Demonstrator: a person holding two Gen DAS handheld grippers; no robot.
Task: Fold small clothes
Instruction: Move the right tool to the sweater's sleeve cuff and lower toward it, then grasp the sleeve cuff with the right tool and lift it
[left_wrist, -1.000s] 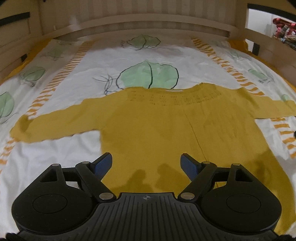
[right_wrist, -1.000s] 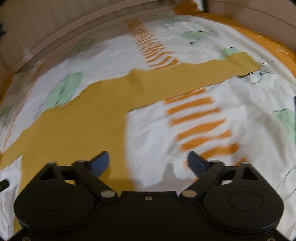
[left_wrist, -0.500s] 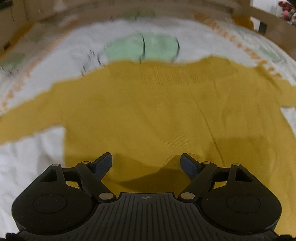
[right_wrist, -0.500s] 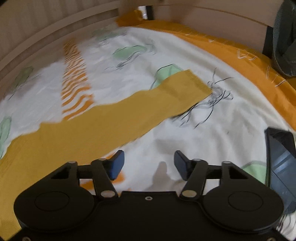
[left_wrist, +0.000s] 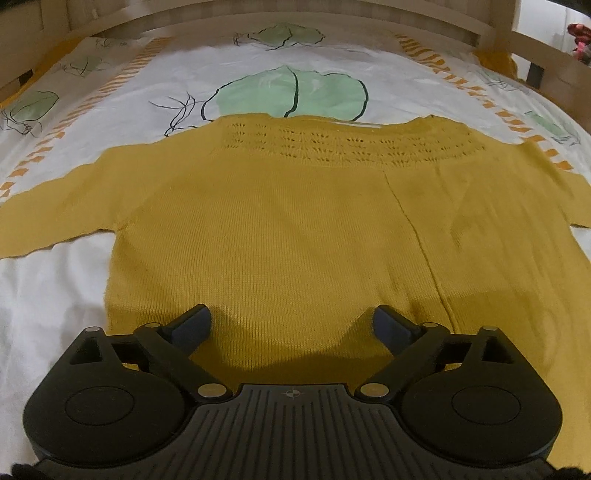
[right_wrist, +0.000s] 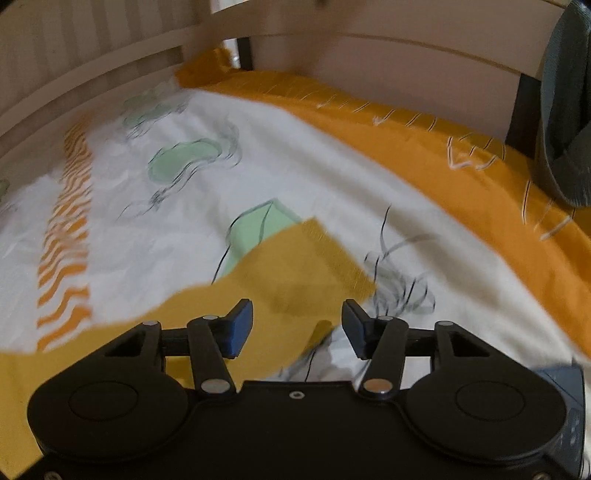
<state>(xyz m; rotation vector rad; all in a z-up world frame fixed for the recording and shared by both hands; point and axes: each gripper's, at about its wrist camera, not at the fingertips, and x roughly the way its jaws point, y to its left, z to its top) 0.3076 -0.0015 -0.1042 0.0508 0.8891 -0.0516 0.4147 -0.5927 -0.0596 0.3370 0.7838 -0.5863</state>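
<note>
Since a second ago, my right gripper (right_wrist: 297, 328) swung along the sleeve (right_wrist: 295, 269) to its cuff, jaws narrowed but gripping nothing; my left gripper (left_wrist: 291, 325) dropped over the sweater (left_wrist: 280, 236) hem, jaws just opening wide, empty. Risk: pinching the sheet (right_wrist: 258, 155) beneath the cuff

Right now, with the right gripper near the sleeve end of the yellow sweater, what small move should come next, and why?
Probably lower the right gripper a little and close it on the sleeve cuff. Its jaws have just been closing, yet the pads still stand apart over the sleeve, gripping nothing. The sweater lies flat and unfolded on the bedsheet, so the sleeve seems the first fold.
</note>
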